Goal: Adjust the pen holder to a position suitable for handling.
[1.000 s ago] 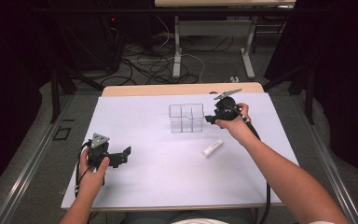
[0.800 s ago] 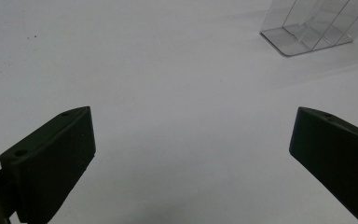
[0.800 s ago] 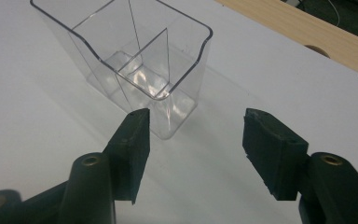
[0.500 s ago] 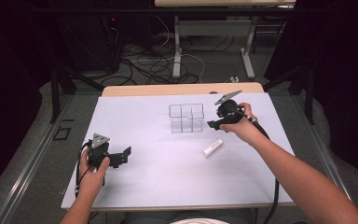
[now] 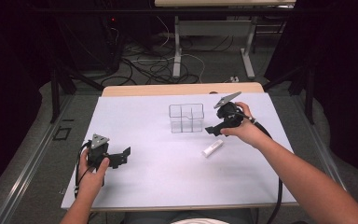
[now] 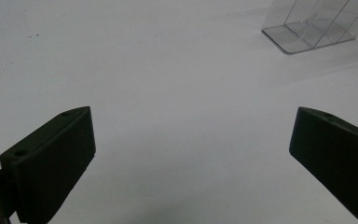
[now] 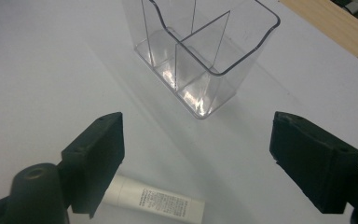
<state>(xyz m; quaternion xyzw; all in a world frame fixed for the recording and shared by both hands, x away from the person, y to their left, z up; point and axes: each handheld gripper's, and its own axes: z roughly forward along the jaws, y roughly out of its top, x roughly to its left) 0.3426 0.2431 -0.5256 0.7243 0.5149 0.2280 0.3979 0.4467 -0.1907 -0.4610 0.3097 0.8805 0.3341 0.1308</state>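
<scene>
Right now the right tongs (image 5: 213, 130) hang just above the bench (image 5: 144, 186) with their jaws spread wide; they have just been opening, and nothing is clamped between them. In the right gripper view the white tube (image 7: 156, 200) lies flat on the bench below those tongs (image 7: 196, 163), one end passing under the left jaw, neither pad pressing on it. From the high view the same tube (image 5: 212, 148) lies slantwise just beside the right hand (image 5: 242, 130), on the near side of the tongs. Beyond the jaws stands the clear plastic organiser (image 7: 200, 51), upright, split by thin walls into compartments; on the bench it (image 5: 186, 118) sits just left of the right tongs, near the middle. Well apart, toward the near left corner, the left hand (image 5: 91, 175) holds the left tongs (image 5: 126, 156) low over the white surface; their jaws (image 6: 191, 154) stand wide apart with bare bench between them, and a corner of the organiser (image 6: 314, 23) shows far off.
</scene>
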